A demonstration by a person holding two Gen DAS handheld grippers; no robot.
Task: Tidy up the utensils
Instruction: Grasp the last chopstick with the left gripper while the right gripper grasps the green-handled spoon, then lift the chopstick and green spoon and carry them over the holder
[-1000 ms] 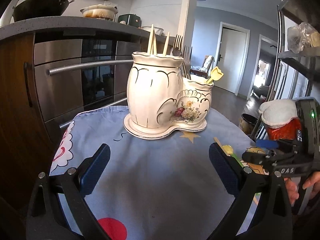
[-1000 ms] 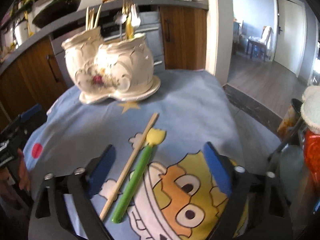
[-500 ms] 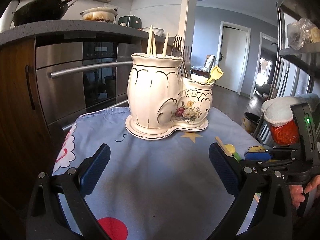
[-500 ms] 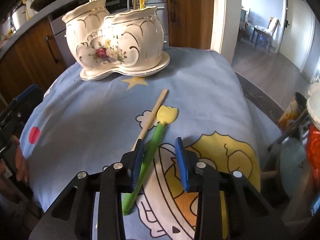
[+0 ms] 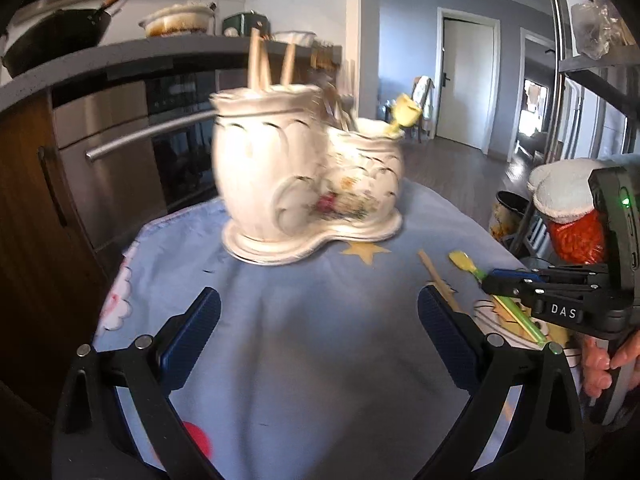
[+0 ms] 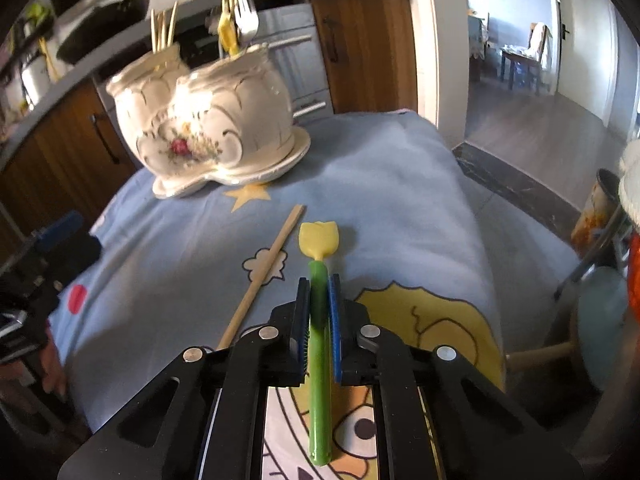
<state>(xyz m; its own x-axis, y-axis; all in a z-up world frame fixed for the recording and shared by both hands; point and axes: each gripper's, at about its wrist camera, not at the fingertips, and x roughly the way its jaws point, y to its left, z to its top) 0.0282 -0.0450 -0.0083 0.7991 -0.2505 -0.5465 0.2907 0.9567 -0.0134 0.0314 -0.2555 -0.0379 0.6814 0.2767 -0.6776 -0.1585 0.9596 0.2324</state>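
Right tool (image 6: 319, 296) closing on green spatula (image 6: 319, 320); chopstick (image 6: 264, 272) just beside; left tool (image 5: 316, 320) wide open, empty.

Both wrist cameras look forward and downward along their own jaws, close over the blue cloth (image 5: 320, 340); both share the white holder (image 6: 208, 128) upper centre-left.

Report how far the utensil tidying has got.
Done: wooden chopsticks and metal forks already stand in the white floral ceramic holder. In hand: the right gripper is closing on the green-handled yellow-headed spatula. Left: one wooden chopstick on the blue cartoon cloth. The left gripper is open.
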